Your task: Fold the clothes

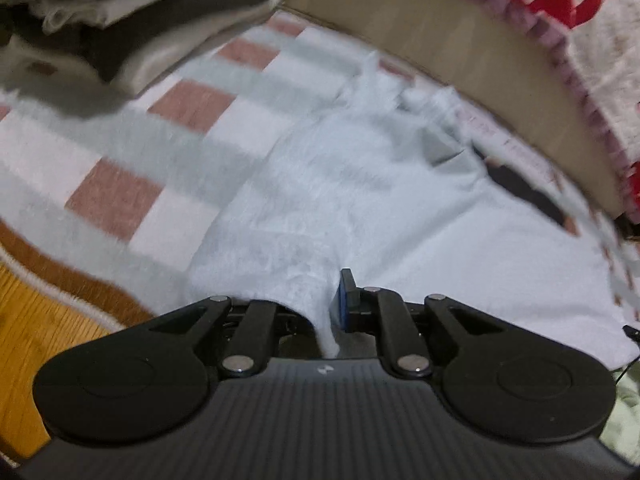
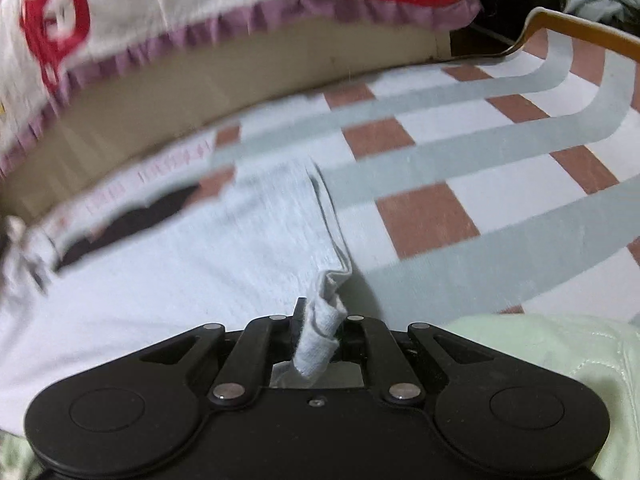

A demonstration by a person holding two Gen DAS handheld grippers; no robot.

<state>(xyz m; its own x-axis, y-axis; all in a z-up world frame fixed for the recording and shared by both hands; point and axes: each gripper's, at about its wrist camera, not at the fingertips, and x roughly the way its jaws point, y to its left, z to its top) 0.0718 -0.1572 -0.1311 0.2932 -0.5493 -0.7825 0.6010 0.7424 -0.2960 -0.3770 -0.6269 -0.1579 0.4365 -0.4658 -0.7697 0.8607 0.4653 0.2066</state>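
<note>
A checked mat of pink squares and grey bands spreads ahead of both grippers, with a tan bed side and a frilled red-and-cream cover beyond it (a stack of folded clothes sits far ahead-left of the left gripper). On the mat, directly ahead of both grippers, lies a pale blue garment. The left gripper pinches one bunched edge between nearly closed jaws, and the right gripper is clamped tight on another corner.
</note>
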